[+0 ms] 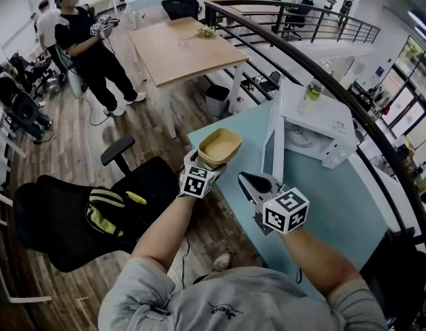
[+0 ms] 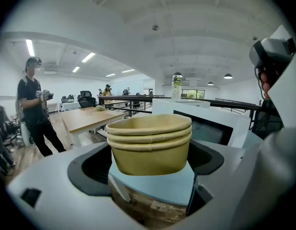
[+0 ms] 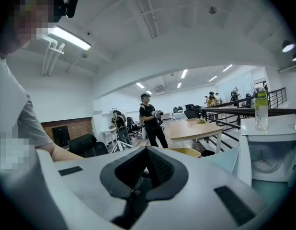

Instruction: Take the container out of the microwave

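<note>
Left gripper (image 1: 207, 163) fingers clamp the container (image 1: 220, 145), already out of the microwave (image 1: 323, 126) and on the worktop's (image 1: 323, 205) near-left corner, probably for set-down; right gripper (image 1: 249, 180) fingers closed, empty, near the open door (image 1: 275, 143).

From the head view, cannot see the left gripper's (image 1: 214, 161) jaws, tucked under the container (image 1: 220, 145) and behind its own cube (image 1: 197, 182). Cannot see far into the microwave (image 1: 323, 119) past its open door (image 1: 275, 133), nor read the bottle (image 1: 310, 95) on top. Too small to name: the clutter (image 1: 203, 32) on the wooden table (image 1: 178, 54).
</note>
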